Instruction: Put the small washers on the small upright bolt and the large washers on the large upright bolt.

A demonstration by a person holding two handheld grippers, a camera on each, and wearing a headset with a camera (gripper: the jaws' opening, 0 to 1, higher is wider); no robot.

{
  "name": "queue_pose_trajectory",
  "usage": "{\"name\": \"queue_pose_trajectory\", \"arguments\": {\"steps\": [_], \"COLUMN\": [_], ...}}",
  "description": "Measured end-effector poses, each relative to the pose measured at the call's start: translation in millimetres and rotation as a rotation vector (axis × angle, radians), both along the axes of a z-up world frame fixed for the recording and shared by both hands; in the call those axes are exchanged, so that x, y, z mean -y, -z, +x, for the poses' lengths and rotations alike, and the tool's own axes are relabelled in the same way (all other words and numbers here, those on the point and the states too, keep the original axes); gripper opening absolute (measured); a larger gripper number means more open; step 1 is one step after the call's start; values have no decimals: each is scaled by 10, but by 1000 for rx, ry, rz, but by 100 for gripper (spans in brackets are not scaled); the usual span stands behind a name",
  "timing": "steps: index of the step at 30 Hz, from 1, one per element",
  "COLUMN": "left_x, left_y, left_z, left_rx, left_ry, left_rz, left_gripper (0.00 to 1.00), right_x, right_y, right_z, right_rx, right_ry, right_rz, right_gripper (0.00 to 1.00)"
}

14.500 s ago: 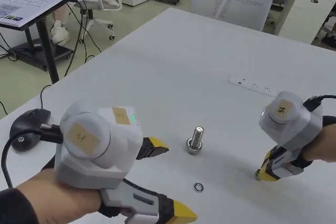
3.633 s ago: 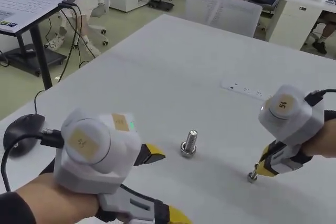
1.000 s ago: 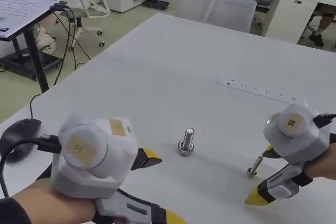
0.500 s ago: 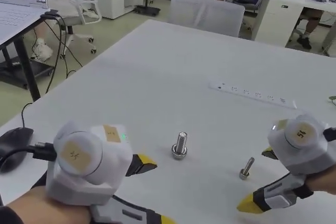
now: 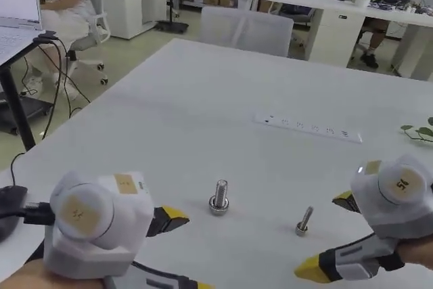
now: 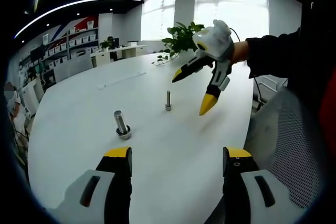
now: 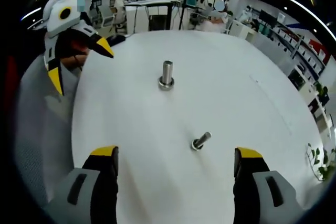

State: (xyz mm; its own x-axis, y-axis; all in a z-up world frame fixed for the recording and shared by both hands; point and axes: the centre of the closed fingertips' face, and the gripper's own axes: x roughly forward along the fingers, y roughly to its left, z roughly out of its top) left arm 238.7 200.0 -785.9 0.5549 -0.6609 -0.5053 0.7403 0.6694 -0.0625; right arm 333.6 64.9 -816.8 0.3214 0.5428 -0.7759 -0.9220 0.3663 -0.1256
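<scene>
Bolts: large bolt (image 5: 218,196) stands upright on the white table (image 5: 203,99), w/ a wider ring at its foot (washer or bolt head: can't tell). Small bolt (image 5: 303,220) sits to its right, apart from it, leaning, also w/ a ring at its foot. Your right gripper (image 5: 325,235) hangs just right of the small bolt, not touching it; jaws spread wide, nothing between them. Your left gripper (image 5: 183,252) is low and left of the large bolt, jaws likewise spread & empty; the left gripper view has both bolts ahead of its yellow tips. Beyond the bolts a white power strip (image 5: 308,128) lies flat on the table. Mouse (image 5: 5,201) at the left edge, chair (image 5: 243,30) behind the far edge.
</scene>
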Motion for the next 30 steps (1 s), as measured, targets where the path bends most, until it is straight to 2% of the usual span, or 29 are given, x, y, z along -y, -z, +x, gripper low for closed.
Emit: {"name": "queue_pose_trajectory", "arguments": {"steps": [3,12,21,26,30], "left_x": [8,25,42,39,9], "left_y": [-2,-6,-12,-26,-24], "left_z": [-3,-12,-10,-3,9], "left_rx": [1,-7,-11,-8,-8], "left_ry": [0,-3,-2,-6,-8], "left_rz": [1,-8,-16,-25,-29], "left_gripper": [70,71,71,71,71], "right_x": [5,62,3,-8,37], "right_y": [-55,-129,-271,-265,-222], "right_z": [-63,-299,-517,-626,-620], "right_rx": [4,16,31,39,37], "right_ry": [20,45,69,91,110], "right_rz": [40,91,179,235,270], "right_gripper": [92,92,91,90,89]}}
